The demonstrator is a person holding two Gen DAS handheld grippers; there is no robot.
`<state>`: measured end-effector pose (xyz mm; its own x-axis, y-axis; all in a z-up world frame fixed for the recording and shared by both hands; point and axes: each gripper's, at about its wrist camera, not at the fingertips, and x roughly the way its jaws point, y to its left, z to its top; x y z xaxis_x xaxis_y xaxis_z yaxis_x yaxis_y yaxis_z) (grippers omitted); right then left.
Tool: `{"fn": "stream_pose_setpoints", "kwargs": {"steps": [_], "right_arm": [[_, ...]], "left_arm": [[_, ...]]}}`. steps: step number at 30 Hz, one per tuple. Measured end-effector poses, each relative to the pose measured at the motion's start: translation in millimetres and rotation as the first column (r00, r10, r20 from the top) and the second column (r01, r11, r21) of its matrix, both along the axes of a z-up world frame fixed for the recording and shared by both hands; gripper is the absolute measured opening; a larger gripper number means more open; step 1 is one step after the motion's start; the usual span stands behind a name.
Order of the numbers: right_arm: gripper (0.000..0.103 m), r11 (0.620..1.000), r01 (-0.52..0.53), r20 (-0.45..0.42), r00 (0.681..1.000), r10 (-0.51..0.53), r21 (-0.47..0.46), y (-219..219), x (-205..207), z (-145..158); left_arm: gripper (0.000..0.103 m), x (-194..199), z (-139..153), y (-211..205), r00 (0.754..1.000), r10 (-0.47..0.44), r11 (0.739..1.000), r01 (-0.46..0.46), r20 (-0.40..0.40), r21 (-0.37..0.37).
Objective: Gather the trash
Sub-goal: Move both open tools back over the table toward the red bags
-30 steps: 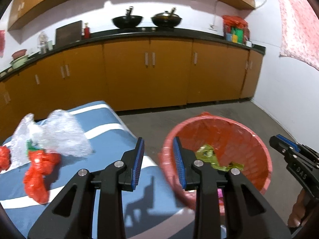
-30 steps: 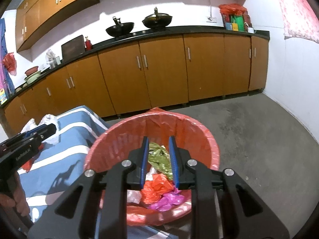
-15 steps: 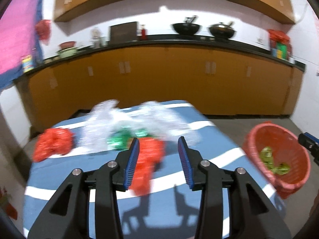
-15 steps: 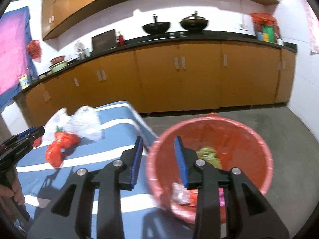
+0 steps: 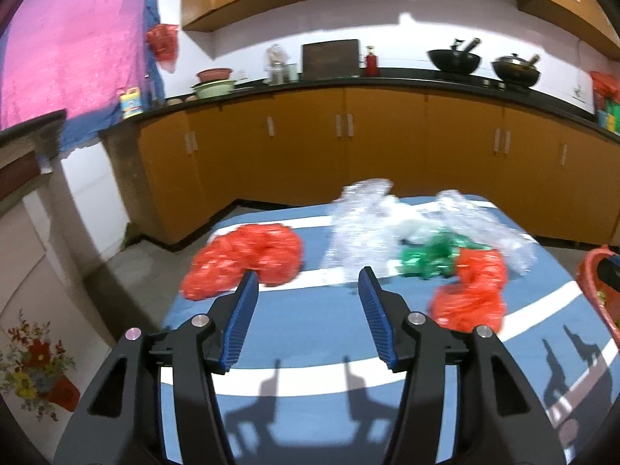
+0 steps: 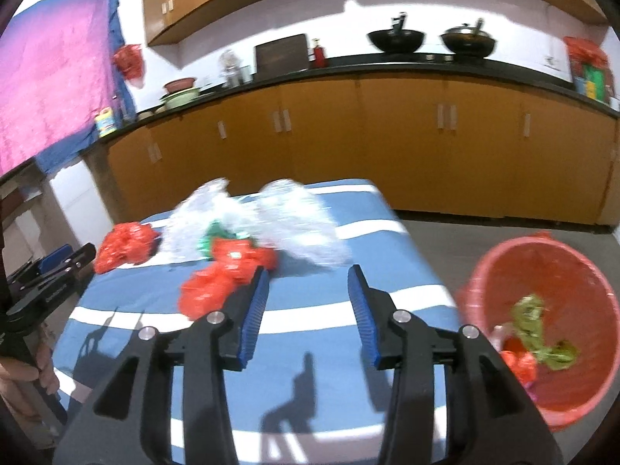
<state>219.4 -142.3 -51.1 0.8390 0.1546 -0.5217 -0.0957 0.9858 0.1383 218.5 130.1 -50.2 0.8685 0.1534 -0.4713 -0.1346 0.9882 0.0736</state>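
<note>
Partly blurred: clear plastic [image 5: 372,217] apparently overlapping green wrapper [image 5: 430,257].

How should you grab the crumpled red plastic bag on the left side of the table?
Best guess: pinch the crumpled red plastic bag at its puffy raised top, coming from above on the near side. It lies apart from the other trash, soft and lumpy, so folds there should bunch easily.
</note>
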Motion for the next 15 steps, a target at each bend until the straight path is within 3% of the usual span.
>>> {"fn": "stream_pose_setpoints", "kwargs": {"steps": [6, 15], "right_arm": [[0.047, 0.998, -0.064, -0.041, 0.997, 0.063, -0.006, 55.4, 22.7, -14.3], [0.049, 0.998, -0.069, -0.118, 0.991, 0.069, 0.001, 93.5, 52.7, -37.8]], "left_arm": [[0.06, 9.7, -5.9, 37.0, 0.998, 0.06, 0.998, -0.06, -0.002, 0.0], [0.067, 32.9, -15.7, 75.2, 0.993, 0.117, 0.993, -0.117, -0.002, 0.002]]}}
